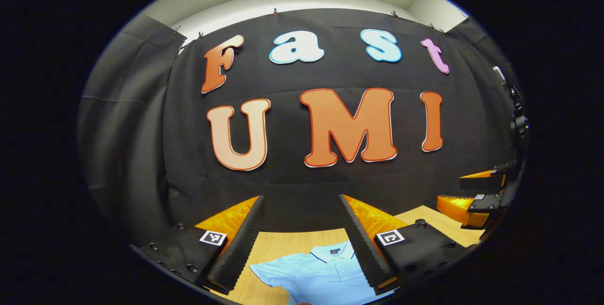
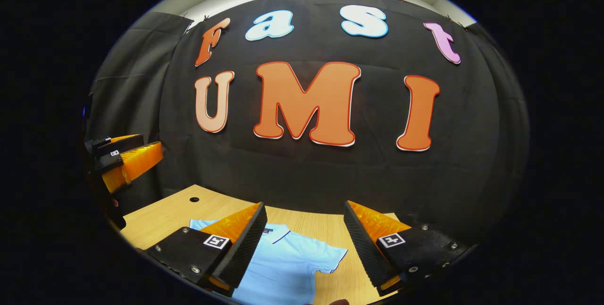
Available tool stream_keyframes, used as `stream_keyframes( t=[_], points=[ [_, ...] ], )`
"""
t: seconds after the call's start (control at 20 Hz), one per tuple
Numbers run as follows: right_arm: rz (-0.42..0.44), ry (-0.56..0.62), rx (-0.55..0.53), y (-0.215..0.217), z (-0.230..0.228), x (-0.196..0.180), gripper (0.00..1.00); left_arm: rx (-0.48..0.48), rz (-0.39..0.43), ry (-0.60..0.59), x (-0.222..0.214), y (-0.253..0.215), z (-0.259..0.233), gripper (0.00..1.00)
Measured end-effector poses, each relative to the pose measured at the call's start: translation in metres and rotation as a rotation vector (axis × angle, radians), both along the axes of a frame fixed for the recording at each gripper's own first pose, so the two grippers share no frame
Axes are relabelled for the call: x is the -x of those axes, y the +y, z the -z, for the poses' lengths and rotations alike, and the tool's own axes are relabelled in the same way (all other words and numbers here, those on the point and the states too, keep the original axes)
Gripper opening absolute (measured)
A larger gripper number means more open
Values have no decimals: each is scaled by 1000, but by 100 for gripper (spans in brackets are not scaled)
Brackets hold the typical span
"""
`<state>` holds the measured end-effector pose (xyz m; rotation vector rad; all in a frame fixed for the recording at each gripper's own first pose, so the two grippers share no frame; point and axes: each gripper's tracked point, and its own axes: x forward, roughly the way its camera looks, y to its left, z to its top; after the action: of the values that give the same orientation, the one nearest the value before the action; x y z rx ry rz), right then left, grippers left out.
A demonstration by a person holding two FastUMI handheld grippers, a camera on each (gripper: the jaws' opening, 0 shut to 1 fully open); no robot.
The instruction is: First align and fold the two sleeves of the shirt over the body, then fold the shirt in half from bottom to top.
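A light blue polo shirt (image 1: 316, 274) lies flat on the wooden table (image 1: 292, 241), collar toward the booth wall. In the left gripper view my left gripper (image 1: 302, 201) hangs open above its collar and left sleeve, nothing between the fingers. The right gripper (image 1: 476, 187) appears at the far right edge, held up in the air. In the right gripper view the shirt (image 2: 288, 267) shows its right sleeve (image 2: 332, 255) spread out on the table (image 2: 311, 222). My right gripper (image 2: 304, 206) is open above it and holds nothing. The left gripper (image 2: 137, 154) shows at the left edge, also raised.
The black cloth wall stands close behind the table's far edge. A round cable hole (image 2: 194, 199) sits in the table at the back left in the right gripper view. Bare wood surrounds the shirt.
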<state>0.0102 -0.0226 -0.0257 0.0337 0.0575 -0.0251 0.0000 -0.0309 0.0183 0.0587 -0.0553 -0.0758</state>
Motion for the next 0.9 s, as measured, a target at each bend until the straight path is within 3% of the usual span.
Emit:
stream_keyframes(
  t=[0.25,0.4,0.65,0.9],
  points=[
    [0,81,-13,-17,28,-14,99,41,10,87,1,-14,23,100],
    [14,111,-55,-31,35,-24,99,7,-13,93,0,-15,26,100],
    [36,162,-5,-58,52,-34,99,-3,-62,98,6,-10,26,99],
    [79,314,4,-84,89,-51,98,-29,-127,115,12,-1,29,99]
  ],
)
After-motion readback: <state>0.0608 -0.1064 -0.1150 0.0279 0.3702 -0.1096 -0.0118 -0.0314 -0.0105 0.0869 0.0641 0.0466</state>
